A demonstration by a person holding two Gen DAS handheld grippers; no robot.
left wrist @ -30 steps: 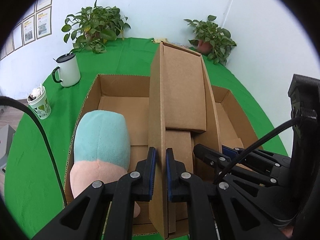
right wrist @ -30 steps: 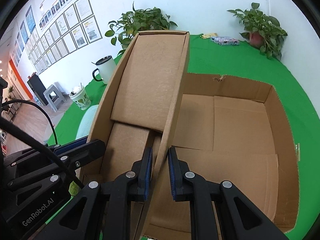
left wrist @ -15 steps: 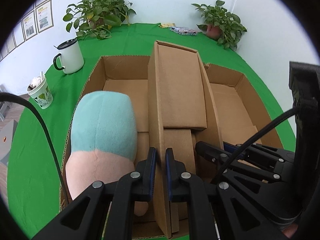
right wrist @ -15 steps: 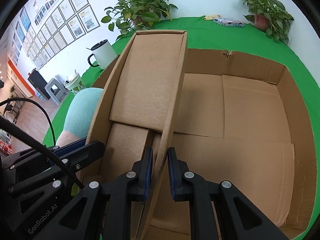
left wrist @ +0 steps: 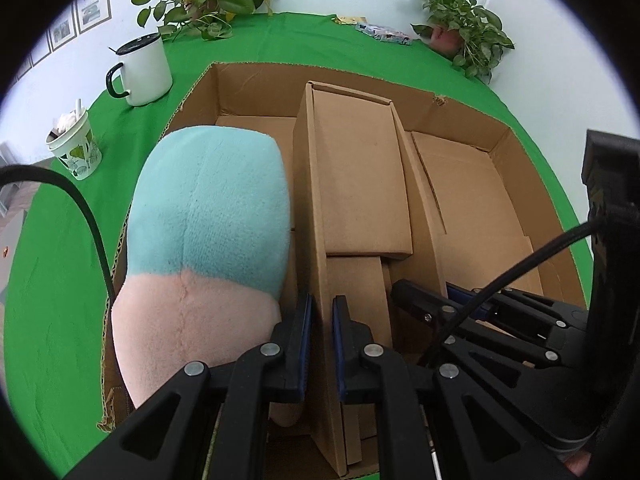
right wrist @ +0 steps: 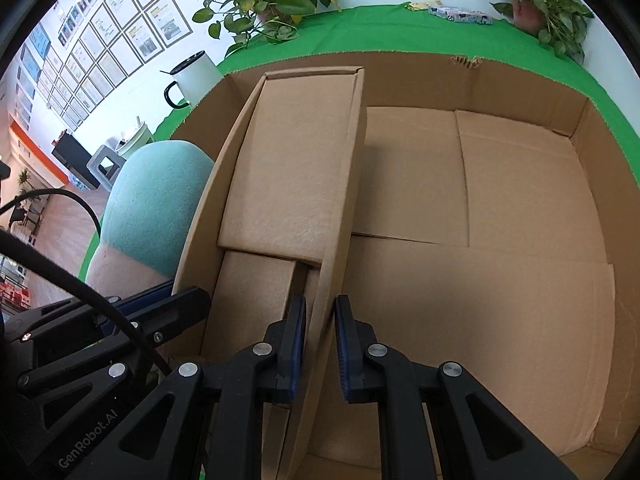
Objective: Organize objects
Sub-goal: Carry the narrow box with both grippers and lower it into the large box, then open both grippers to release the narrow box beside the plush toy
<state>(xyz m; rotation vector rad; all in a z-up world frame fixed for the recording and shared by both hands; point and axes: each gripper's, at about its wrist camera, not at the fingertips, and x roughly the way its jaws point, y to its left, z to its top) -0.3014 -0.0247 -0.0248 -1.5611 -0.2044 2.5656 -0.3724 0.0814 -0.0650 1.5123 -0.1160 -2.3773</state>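
Left wrist view: a small open cardboard box [left wrist: 360,176] is held inside a large cardboard tray [left wrist: 500,136], each gripper pinching one of its side walls.

The left gripper [left wrist: 320,320] pinches the small box's left wall; the right gripper [right wrist: 320,320] pinches its right wall, likely to keep it level and square while it is placed. It sits mid-tray, long side pointing toward the far wall. A teal-and-pink plush [left wrist: 204,240] fills the space to its left, pressed close against that wall. To the right, the tray floor lies bare up to the right rim, leaving open room. A white mug [left wrist: 144,70] and paper cup [left wrist: 76,152] stand outside on the green cloth [left wrist: 56,300].
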